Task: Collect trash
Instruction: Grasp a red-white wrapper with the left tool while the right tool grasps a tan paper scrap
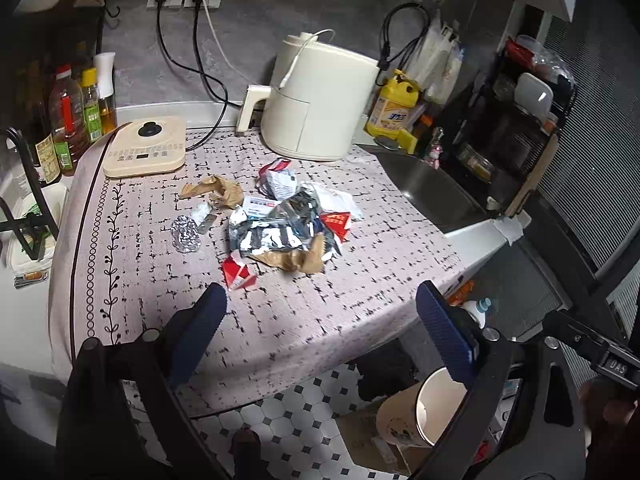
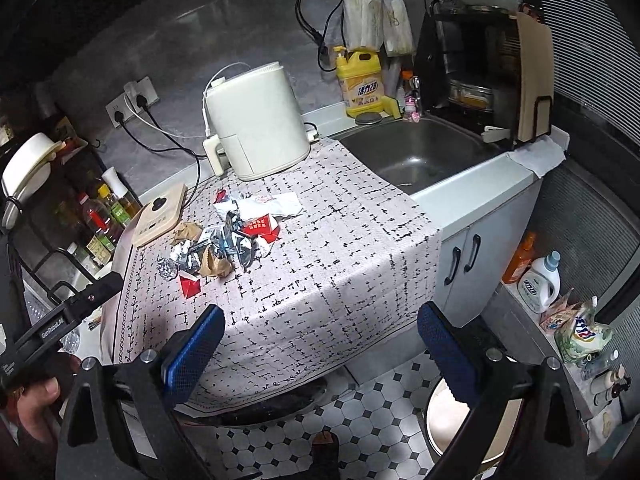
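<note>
A pile of trash [image 1: 286, 226] lies in the middle of the patterned tablecloth [image 1: 360, 288]: silver wrappers, brown crumpled paper [image 1: 212, 190], a foil ball [image 1: 185, 234] and a red carton piece [image 1: 237, 274]. The pile also shows in the right wrist view [image 2: 228, 244]. My left gripper [image 1: 320, 320] is open and empty, held above the table's near edge, short of the pile. My right gripper [image 2: 320, 336] is open and empty, further back over the table's front edge. A round bin [image 1: 428, 408] stands on the floor below, also in the right wrist view [image 2: 452, 420].
A white air fryer [image 1: 316, 100] and a cream induction cooker [image 1: 148, 146] stand at the table's back. Oil bottles [image 1: 76, 116] stand at the left. A steel sink [image 2: 416, 152] and a yellow detergent bottle [image 2: 360, 84] are to the right. Detergent bottles [image 2: 540, 280] stand on the floor.
</note>
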A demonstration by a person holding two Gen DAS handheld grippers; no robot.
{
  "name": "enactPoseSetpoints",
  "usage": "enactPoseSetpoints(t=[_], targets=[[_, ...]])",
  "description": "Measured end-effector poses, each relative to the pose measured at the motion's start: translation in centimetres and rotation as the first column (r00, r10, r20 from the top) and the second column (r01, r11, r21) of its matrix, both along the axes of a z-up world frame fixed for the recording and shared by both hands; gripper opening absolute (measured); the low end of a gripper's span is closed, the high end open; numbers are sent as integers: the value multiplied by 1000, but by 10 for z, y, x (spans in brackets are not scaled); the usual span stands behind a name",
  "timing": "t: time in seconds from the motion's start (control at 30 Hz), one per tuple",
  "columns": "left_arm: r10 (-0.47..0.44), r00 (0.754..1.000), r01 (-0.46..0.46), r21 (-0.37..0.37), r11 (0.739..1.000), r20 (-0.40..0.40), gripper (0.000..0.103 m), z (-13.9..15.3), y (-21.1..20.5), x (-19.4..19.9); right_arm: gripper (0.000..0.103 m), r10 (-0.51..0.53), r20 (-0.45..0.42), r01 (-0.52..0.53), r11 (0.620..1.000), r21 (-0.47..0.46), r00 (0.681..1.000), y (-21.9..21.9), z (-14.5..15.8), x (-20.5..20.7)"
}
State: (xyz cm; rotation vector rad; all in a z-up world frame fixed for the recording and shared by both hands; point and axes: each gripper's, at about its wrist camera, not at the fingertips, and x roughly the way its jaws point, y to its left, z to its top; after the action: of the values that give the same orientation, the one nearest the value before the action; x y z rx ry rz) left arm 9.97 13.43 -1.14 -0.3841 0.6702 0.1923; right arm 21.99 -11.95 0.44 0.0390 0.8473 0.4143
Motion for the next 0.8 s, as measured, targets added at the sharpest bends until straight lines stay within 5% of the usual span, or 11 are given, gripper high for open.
enactPoseSetpoints(t=[0.13,0.53,0.8], targets=[[4,999,-6,-44,999,-38,83,-20,27,15,92,9,-24,-9,1000,-9,1000,21,-6,14],[-29,989,8,-147,989,-146,78,-87,91,65,89,-3,-108,-4,998,-63,994,86,-37,47],[-103,975,63,-196,979,-196,47,-117,120,97,86,11,-151,-23,996,-81,988,134,-54,66]])
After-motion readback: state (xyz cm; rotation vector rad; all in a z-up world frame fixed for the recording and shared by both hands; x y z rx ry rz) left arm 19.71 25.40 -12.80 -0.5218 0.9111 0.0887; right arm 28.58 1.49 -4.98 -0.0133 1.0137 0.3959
